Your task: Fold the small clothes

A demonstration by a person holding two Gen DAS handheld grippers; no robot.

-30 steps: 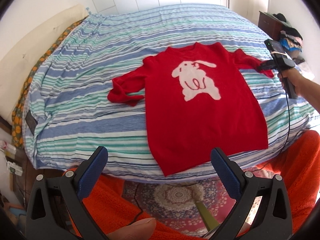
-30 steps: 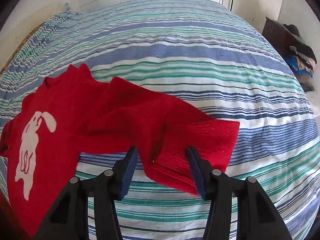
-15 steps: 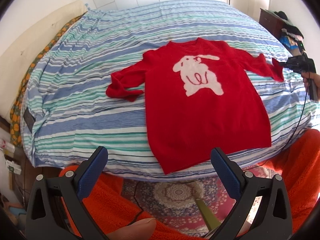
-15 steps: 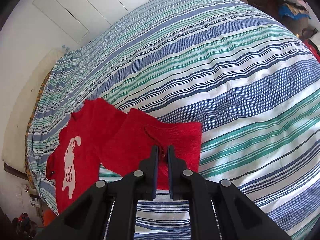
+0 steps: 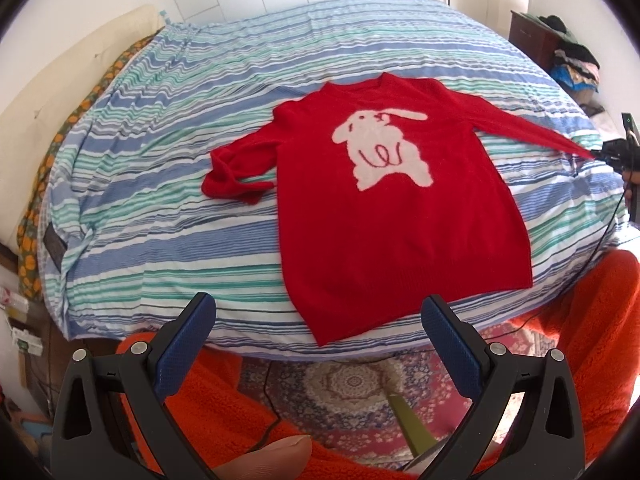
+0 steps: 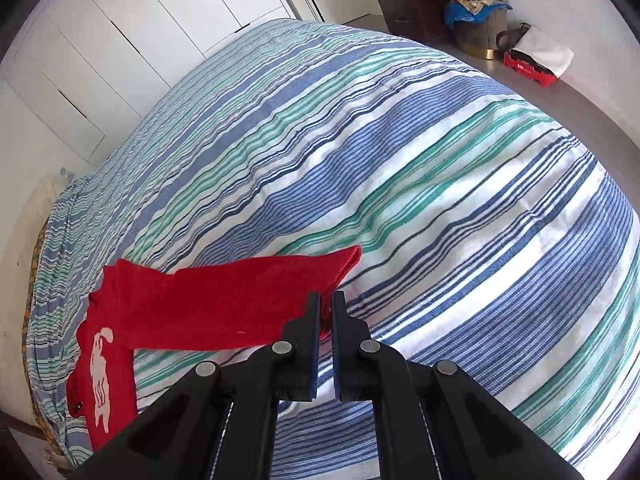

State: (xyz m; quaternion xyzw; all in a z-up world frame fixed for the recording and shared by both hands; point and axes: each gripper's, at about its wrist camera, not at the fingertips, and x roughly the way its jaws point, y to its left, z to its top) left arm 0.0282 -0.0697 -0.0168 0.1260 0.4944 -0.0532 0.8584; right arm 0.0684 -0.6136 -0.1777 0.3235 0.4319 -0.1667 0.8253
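One red sweater (image 5: 396,216) spread centre-frame on one striped bed (image 5: 160,184); right gripper (image 6: 326,312) clamped on one sleeve (image 6: 240,300), left gripper (image 5: 318,322) wide, empty.

Sweater sleeve (image 6: 224,300) now clamped, stretched outward.

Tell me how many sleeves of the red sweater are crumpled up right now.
1. The crumpled sleeve lies bunched on the striped bedspread, picture-left of the body. The other sleeve is stretched straight, its cuff clamped in the right gripper.
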